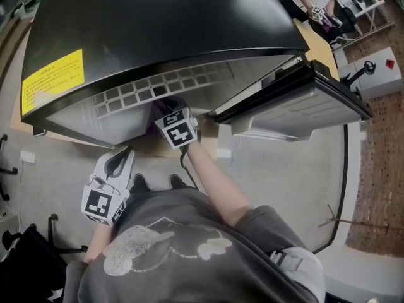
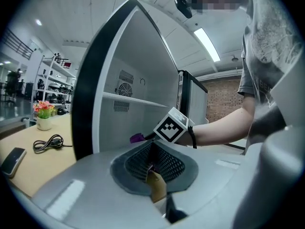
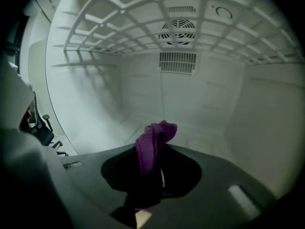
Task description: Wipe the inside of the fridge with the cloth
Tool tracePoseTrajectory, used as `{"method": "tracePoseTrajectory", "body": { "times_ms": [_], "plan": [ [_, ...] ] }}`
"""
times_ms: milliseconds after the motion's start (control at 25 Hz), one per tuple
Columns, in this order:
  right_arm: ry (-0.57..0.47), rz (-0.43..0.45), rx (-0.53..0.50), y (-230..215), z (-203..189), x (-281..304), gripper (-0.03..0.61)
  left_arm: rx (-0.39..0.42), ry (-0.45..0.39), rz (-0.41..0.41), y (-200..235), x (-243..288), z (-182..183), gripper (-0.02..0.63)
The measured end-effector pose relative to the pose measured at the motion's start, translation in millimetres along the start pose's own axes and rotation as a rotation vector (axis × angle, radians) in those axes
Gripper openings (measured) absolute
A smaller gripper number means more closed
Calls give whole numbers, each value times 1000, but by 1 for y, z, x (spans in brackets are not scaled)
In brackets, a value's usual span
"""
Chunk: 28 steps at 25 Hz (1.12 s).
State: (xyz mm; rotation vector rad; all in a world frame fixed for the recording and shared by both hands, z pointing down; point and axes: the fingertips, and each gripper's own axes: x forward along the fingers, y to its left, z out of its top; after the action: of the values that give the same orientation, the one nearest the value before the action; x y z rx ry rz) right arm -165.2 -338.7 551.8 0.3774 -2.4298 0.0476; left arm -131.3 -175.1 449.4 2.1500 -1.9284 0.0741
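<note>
The black fridge (image 1: pixel 158 36) stands with its door (image 1: pixel 297 100) swung open to the right. My right gripper (image 1: pixel 170 113) reaches into the white interior (image 3: pixel 190 104), below the wire shelf (image 3: pixel 157 18). It is shut on a purple cloth (image 3: pixel 153 141), which sticks up from the jaws just above the fridge floor (image 3: pixel 119 123). From the left gripper view the same cloth (image 2: pixel 137 138) shows at the fridge opening, beside the right gripper's marker cube (image 2: pixel 172 125). My left gripper (image 1: pixel 125 155) hangs outside, low and to the left of the fridge, its jaws (image 2: pixel 151 165) shut with nothing held.
A round fan vent (image 3: pixel 177 30) and a slotted grille (image 3: pixel 177 62) sit on the fridge's back wall. A wooden table (image 2: pixel 38 159) left of the fridge carries a coiled cable (image 2: pixel 47 142), a phone (image 2: pixel 12 159) and a flower pot (image 2: pixel 44 116). A grey box (image 1: pixel 379 74) stands at far right.
</note>
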Motion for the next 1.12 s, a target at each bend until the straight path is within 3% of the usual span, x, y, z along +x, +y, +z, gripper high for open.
{"method": "tracePoseTrajectory", "body": {
  "times_ms": [360, 520, 640, 840, 1120],
  "plan": [
    [78, -199, 94, -87, -32, -38, 81, 13, -18, 11, -10, 45, 18, 17],
    [-33, -208, 83, -93, -13, -41, 81, 28, -18, 27, -6, 65, 23, 17],
    [-111, -276, 71, -104, 8, -38, 81, 29, -9, 46, -1, 77, 24, 17],
    [-124, -390, 241, -131, 10, -45, 81, -5, -7, 80, 2, 84, 27, 17],
    [-176, -416, 317, -129, -1, -79, 81, -21, -15, 101, -11, 78, 28, 17]
  ]
}}
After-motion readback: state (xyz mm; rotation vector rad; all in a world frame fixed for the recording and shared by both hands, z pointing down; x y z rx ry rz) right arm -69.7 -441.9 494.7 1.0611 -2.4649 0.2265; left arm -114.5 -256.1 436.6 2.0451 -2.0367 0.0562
